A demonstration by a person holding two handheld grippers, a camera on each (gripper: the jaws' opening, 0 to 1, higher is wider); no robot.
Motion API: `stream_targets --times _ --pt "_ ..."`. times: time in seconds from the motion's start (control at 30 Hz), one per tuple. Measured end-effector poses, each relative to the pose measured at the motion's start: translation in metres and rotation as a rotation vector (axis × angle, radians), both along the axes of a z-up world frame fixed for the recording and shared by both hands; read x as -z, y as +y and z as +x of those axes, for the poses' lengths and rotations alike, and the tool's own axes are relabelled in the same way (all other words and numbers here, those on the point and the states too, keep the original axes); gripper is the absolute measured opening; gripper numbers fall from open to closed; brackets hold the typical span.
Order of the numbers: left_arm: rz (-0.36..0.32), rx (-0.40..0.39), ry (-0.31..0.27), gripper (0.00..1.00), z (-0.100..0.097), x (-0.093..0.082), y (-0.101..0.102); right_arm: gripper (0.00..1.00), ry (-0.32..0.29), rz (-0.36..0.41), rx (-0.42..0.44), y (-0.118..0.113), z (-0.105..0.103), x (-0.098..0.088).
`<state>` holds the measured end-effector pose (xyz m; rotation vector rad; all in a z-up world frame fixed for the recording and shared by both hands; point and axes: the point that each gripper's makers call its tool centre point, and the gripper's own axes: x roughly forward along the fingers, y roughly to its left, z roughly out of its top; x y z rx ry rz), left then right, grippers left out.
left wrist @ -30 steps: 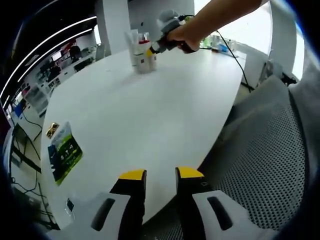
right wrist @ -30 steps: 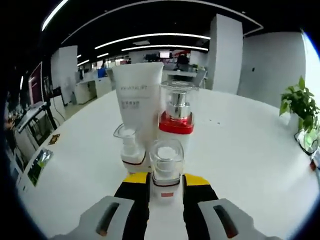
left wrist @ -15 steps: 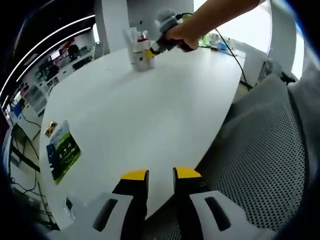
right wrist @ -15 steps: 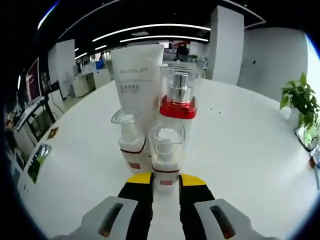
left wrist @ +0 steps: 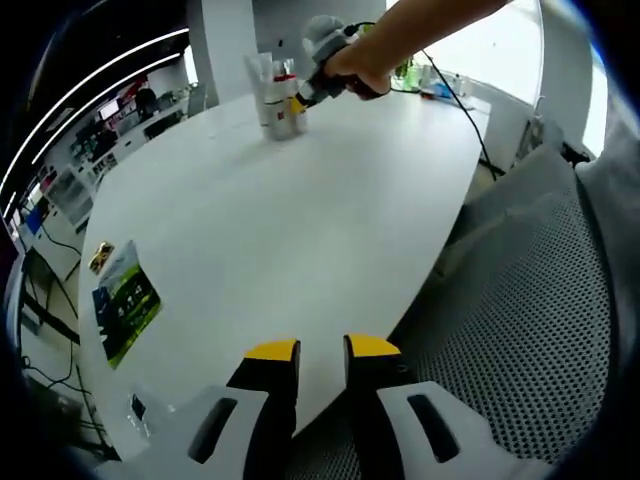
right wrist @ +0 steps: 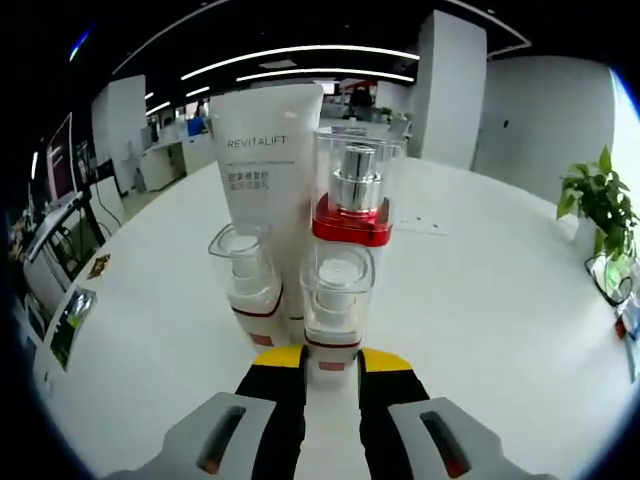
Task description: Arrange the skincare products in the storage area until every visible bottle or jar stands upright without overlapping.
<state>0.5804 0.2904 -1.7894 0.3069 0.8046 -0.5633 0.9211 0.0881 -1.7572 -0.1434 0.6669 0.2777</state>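
Right gripper view: small pump bottle upright between the jaws.

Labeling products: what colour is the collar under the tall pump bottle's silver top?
Red collar, clearest in the right gripper view.

You can read "REVITALIFT" printed in grey capitals across the upper front of the white tube in the right gripper view; the smaller lines beneath it are too blurred to read; the green leaflet carries print, illegible.
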Motion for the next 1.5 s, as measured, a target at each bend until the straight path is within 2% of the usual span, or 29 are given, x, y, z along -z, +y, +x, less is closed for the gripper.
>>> stream_targets --times 0.07,0.17,0.27,0.37,0.47,0.6,0.67,0.73,0.77,0.8,0.87,0.9,0.97,1.03,1.13,1.2,1.23,1.27,1.3,1.33,1.37,1.4,1.43,1.5 --pt "0.000 0.000 0.000 0.14 0.000 0.000 0.000 0.15 0.004 0.010 0.003 0.000 -0.001 0.000" --pt "-0.001 -0.002 -0.001 0.14 0.000 0.000 0.000 0.23 0.001 0.031 0.017 -0.002 -0.002 -0.002" --pt "-0.002 -0.003 0.000 0.15 0.001 0.000 0.000 0.24 -0.001 0.032 0.016 -0.005 -0.011 -0.004" --pt "-0.003 -0.004 0.004 0.16 0.000 0.001 0.000 0.27 0.006 0.067 0.033 -0.009 -0.026 -0.004" --pt "-0.006 -0.007 0.000 0.16 0.001 0.000 0.001 0.36 0.032 0.166 0.056 -0.005 -0.051 -0.007" --pt "-0.007 0.019 -0.023 0.17 0.003 -0.002 -0.003 0.45 0.010 0.304 -0.009 0.014 -0.091 -0.022" --pt "-0.011 0.016 -0.023 0.19 0.003 -0.002 -0.003 0.54 0.008 0.420 0.000 0.019 -0.116 -0.034" --pt "-0.015 0.015 -0.018 0.20 0.003 -0.003 -0.003 0.57 -0.005 0.473 0.003 0.019 -0.133 -0.040" --pt "-0.015 0.015 -0.020 0.20 0.004 -0.004 -0.003 0.59 0.012 0.495 -0.014 0.021 -0.148 -0.040" --pt "-0.020 0.021 -0.027 0.20 0.004 -0.005 -0.004 0.61 0.015 0.484 -0.019 0.019 -0.156 -0.039" --pt "-0.024 0.027 -0.018 0.20 0.003 -0.005 -0.006 0.66 0.039 0.477 -0.083 0.025 -0.177 -0.038" --pt "-0.022 0.034 -0.021 0.20 0.003 -0.005 -0.006 0.67 0.031 0.462 -0.105 0.026 -0.189 -0.038" --pt "-0.019 0.090 -0.080 0.20 0.007 -0.011 -0.012 0.72 0.031 0.458 -0.156 0.031 -0.206 -0.041" --pt "-0.032 0.083 -0.057 0.21 0.004 -0.010 -0.013 0.77 0.014 0.445 -0.158 0.030 -0.215 -0.043" --pt "-0.038 0.081 -0.048 0.27 0.006 -0.009 -0.012 0.82 -0.022 0.441 -0.219 0.037 -0.233 -0.052" --pt "-0.069 0.082 -0.046 0.28 0.007 -0.013 -0.014 0.86 -0.032 0.430 -0.264 0.040 -0.241 -0.051" --pt "-0.111 0.105 -0.053 0.26 0.007 -0.018 -0.019 0.87 -0.031 0.429 -0.262 0.040 -0.244 -0.051" --pt "-0.125 0.100 -0.062 0.23 0.008 -0.023 -0.019 0.87 -0.028 0.435 -0.267 0.040 -0.248 -0.051" --pt "-0.153 0.096 -0.096 0.19 0.013 -0.031 -0.019 0.87 -0.024 0.434 -0.271 0.040 -0.252 -0.050" --pt "-0.187 0.105 -0.098 0.13 0.013 -0.035 -0.021 0.86 -0.019 0.433 -0.271 0.040 -0.254 -0.050" --pt "-0.251 0.076 -0.056 0.10 0.011 -0.037 -0.022 0.86 -0.022 0.449 -0.256 0.040 -0.256 -0.051" --pt "-0.282 0.056 -0.033 0.06 0.011 -0.038 -0.020 0.86 -0.035 0.464 -0.255 0.041 -0.257 -0.054" --pt "-0.312 0.056 -0.034 0.01 0.014 -0.040 -0.018 0.87 -0.030 0.469 -0.276 0.045 -0.259 -0.054" --pt "-0.335 0.038 -0.060 0.00 0.021 -0.043 -0.011 0.88 -0.039 0.425 -0.300 0.049 -0.260 -0.053"
